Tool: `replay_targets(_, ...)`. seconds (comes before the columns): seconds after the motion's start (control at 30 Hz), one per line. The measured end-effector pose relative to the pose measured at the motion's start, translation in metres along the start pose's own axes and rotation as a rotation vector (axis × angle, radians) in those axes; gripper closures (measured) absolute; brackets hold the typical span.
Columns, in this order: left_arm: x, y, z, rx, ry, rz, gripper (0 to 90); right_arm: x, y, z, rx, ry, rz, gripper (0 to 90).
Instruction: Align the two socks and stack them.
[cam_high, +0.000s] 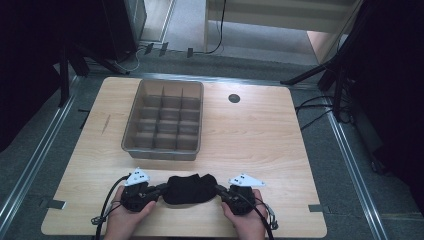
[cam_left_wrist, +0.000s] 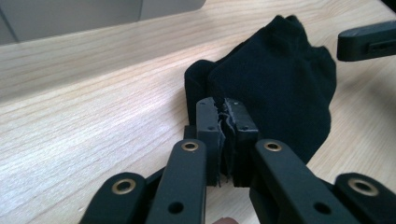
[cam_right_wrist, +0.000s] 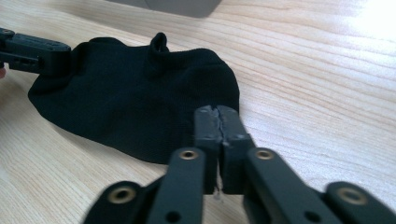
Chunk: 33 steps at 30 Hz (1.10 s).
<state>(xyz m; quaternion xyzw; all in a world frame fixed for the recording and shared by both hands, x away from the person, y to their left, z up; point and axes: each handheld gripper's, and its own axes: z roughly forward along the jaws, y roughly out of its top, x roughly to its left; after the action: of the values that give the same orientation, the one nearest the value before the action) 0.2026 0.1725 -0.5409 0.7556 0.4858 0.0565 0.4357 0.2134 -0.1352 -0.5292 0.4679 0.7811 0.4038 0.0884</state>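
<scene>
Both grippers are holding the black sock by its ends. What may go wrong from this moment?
1. The left gripper and the right gripper each pinch only a thin edge of the sock, so one end may slip out.
2. If the hands pull apart, the fabric may stretch.
3. The divided bin stands close ahead; a lifted sock might catch its rim.

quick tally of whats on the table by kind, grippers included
black sock: 1
grey divided bin: 1
grippers: 2, the left gripper and the right gripper, one at each end of the sock
total: 4
</scene>
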Motion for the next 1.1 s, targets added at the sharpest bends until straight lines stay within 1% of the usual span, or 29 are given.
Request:
replay_targets(0.1,-0.001,0.001,0.001,-0.007,-0.008,-0.002,87.3,-0.001,0.001,-0.003,-0.016,-0.011,-0.011,89.5)
replay_targets(0.2,-0.003,0.002,-0.001,-0.031,-0.035,-0.015,87.8,-0.004,0.006,-0.013,-0.063,-0.033,-0.012,89.6)
replay_targets(0.23,-0.004,0.002,-0.001,-0.033,-0.039,-0.016,87.8,-0.004,0.006,-0.013,-0.063,-0.033,-0.012,89.6)
replay_targets(0.27,-0.005,0.003,-0.001,-0.034,-0.044,-0.013,84.4,-0.005,0.008,-0.017,-0.081,-0.041,-0.005,88.6)
replay_targets(0.3,-0.005,0.003,-0.002,-0.034,-0.042,-0.013,84.4,-0.005,0.008,-0.017,-0.081,-0.041,-0.005,88.6)
replay_targets(0.33,-0.005,0.002,-0.003,-0.042,-0.038,-0.01,81.1,-0.006,0.009,-0.018,-0.086,-0.037,0.002,85.1)
replay_targets(0.37,-0.005,0.003,-0.004,-0.043,-0.037,-0.011,77.1,-0.007,0.009,-0.018,-0.086,-0.016,0.019,78.9)
replay_targets(0.43,-0.005,0.003,-0.006,-0.048,-0.027,-0.007,71.8,-0.009,0.009,-0.016,-0.074,-0.008,0.036,75.6)
replay_targets(0.47,-0.005,0.003,-0.007,-0.051,-0.018,-0.007,70.3,-0.009,0.007,-0.013,-0.063,0.005,0.048,71.8)
replay_targets(0.5,-0.004,0.003,-0.007,-0.051,-0.012,-0.006,70.3,-0.009,0.007,-0.013,-0.063,0.005,0.048,71.8)
replay_targets(0.53,-0.004,0.003,-0.006,-0.046,-0.006,0.0,70.9,-0.008,0.006,-0.01,-0.053,0.014,0.053,69.9)
replay_targets(0.57,-0.004,0.003,-0.005,-0.041,-0.003,0.001,73.0,-0.006,0.005,-0.008,-0.045,0.019,0.05,68.0)
replay_targets(0.6,-0.004,0.002,-0.004,-0.031,0.0,0.012,76.8,-0.003,0.004,-0.004,-0.032,0.03,0.046,64.3)
replay_targets(0.63,-0.004,0.002,-0.002,-0.023,0.001,0.014,76.8,-0.003,0.004,-0.004,-0.032,0.03,0.046,64.3)
replay_targets(0.67,-0.005,0.001,0.0,-0.009,-0.005,0.021,82.6,0.001,0.003,0.003,-0.006,0.022,0.041,63.4)
replay_targets(0.7,-0.005,0.001,0.0,-0.009,-0.005,0.021,84.9,0.001,0.003,0.003,-0.006,0.022,0.041,63.4)
replay_targets(0.73,-0.005,0.001,0.001,-0.01,-0.001,0.024,86.9,0.003,0.0,0.008,0.014,0.004,0.026,71.1)
replay_targets(0.77,-0.006,0.001,0.001,-0.013,0.0,0.024,86.9,0.003,0.0,0.008,0.014,0.004,0.026,71.1)
replay_targets(0.83,-0.006,0.002,0.0,-0.024,-0.002,0.024,88.0,0.003,-0.002,0.009,0.015,-0.014,0.009,81.5)
replay_targets(0.9,-0.006,0.003,-0.003,-0.039,-0.006,0.019,88.4,0.004,-0.001,0.007,0.008,-0.013,-0.003,89.2)
replay_targets(0.93,-0.006,0.003,-0.005,-0.051,-0.008,0.013,88.5,0.004,0.0,0.003,-0.012,-0.017,-0.013,89.5)
replay_targets(0.97,-0.005,0.004,-0.008,-0.069,-0.014,0.012,88.5,0.004,0.002,0.0,-0.019,-0.017,-0.016,89.6)
replay_targets(1.03,-0.005,0.005,-0.008,-0.069,-0.016,0.012,88.4,0.005,0.003,-0.002,-0.027,-0.018,-0.017,89.7)
replay_targets(1.1,-0.004,0.005,-0.005,-0.058,-0.017,0.009,87.4,0.006,0.005,-0.005,-0.044,-0.028,-0.028,89.7)
